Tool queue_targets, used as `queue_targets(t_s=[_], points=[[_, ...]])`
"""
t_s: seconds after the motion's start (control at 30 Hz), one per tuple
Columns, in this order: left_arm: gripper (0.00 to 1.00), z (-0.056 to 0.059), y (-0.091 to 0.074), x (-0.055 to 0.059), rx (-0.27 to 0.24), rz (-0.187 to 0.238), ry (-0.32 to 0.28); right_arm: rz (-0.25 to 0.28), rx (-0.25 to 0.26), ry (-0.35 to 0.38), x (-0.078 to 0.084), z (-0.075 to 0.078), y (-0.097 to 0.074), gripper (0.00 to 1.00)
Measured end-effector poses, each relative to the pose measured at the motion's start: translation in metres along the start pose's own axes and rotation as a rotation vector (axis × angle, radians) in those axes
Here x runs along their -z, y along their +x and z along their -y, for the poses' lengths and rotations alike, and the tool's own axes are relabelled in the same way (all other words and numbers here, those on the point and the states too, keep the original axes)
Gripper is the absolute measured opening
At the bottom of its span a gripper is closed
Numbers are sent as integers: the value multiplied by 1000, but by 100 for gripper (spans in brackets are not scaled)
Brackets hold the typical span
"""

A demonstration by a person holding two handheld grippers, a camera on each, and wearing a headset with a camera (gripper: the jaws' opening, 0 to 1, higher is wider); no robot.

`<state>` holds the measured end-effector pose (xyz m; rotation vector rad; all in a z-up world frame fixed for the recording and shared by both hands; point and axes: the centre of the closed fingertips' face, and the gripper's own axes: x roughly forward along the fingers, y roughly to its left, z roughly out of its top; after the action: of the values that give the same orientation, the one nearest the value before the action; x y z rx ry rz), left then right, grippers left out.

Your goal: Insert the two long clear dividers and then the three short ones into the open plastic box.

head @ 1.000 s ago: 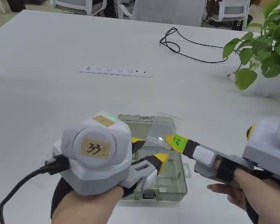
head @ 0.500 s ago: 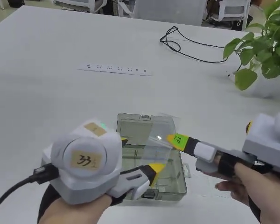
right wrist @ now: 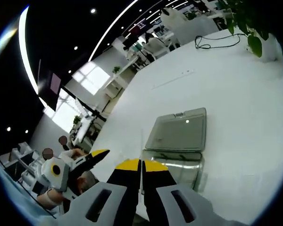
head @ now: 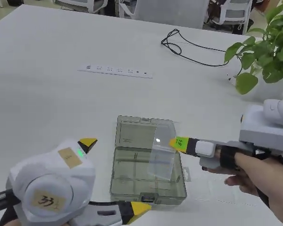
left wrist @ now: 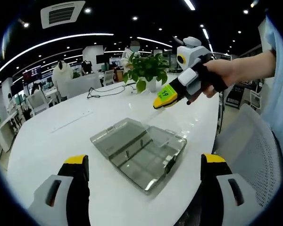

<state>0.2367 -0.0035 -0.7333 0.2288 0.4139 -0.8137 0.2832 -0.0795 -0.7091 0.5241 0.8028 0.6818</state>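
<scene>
The open clear plastic box (head: 146, 183) lies on the white table, its lid (head: 137, 129) folded back flat. My right gripper (head: 174, 142) is shut on a clear divider (head: 160, 157), which hangs over the right half of the box. In the right gripper view the shut gripper (right wrist: 141, 165) holds the divider edge-on (right wrist: 141, 141) above the box (right wrist: 179, 162). My left gripper (head: 114, 175) is open wide at the lower left, holding nothing. In the left gripper view this open gripper (left wrist: 144, 160) frames the box (left wrist: 139, 150), and the right gripper (left wrist: 167, 96) hovers above it.
A white power strip (head: 115, 70) lies farther back on the table. A black cable (head: 188, 44) curls at the back right, beside a potted plant (head: 264, 52). Office chairs stand along the far edge.
My left gripper has drawn back from the divider to the lower left, its jaws now wide apart. The right gripper still holds the divider over the box, almost unmoved.
</scene>
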Motion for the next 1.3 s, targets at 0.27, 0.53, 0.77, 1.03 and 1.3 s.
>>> queue_targets(t_s=[0.27, 0.53, 0.77, 1.03, 1.3], points=[[100, -5, -9, 15, -39, -54, 66, -116, 78, -8, 12, 13, 2, 2], [98, -9, -19, 26, -78, -79, 92, -236, 153, -10, 13, 24, 0, 2], [97, -12, -25, 34, -107, -80, 88, -335, 215, 11, 11, 34, -2, 2], [94, -14, -24, 35, -128, -83, 138, -444, 265, 55, 3, 44, 2, 2], [91, -17, -26, 31, -164, -69, 208, -510, 335, 129, 5, 54, 6, 2]])
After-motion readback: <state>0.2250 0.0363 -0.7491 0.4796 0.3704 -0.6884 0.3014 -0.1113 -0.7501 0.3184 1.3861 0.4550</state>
